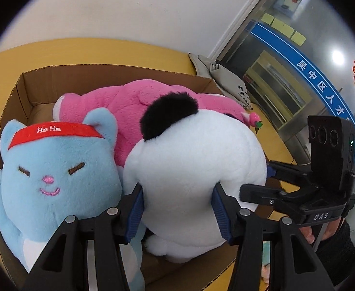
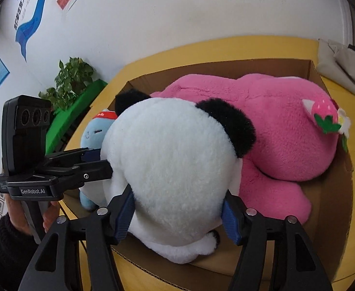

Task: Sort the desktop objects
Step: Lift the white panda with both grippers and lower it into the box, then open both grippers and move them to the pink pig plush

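A white panda plush (image 1: 194,169) with black ears lies in a cardboard box (image 1: 56,82). My left gripper (image 1: 177,208) is shut on the panda's body, its blue pads pressed into both sides. My right gripper (image 2: 177,214) grips the same panda plush (image 2: 167,160) from the other side. The right gripper also shows in the left wrist view (image 1: 269,181), and the left gripper in the right wrist view (image 2: 102,161). A blue cat plush (image 1: 53,177) with a red headband lies left of the panda. A pink plush (image 2: 279,126) with a strawberry lies behind it.
The box (image 2: 327,194) stands on a yellow table (image 1: 129,48). A grey cloth bag (image 1: 216,72) lies past the box, at the table's far right. A potted plant (image 2: 70,77) and a green surface (image 2: 80,101) stand left of the table. A white wall is behind.
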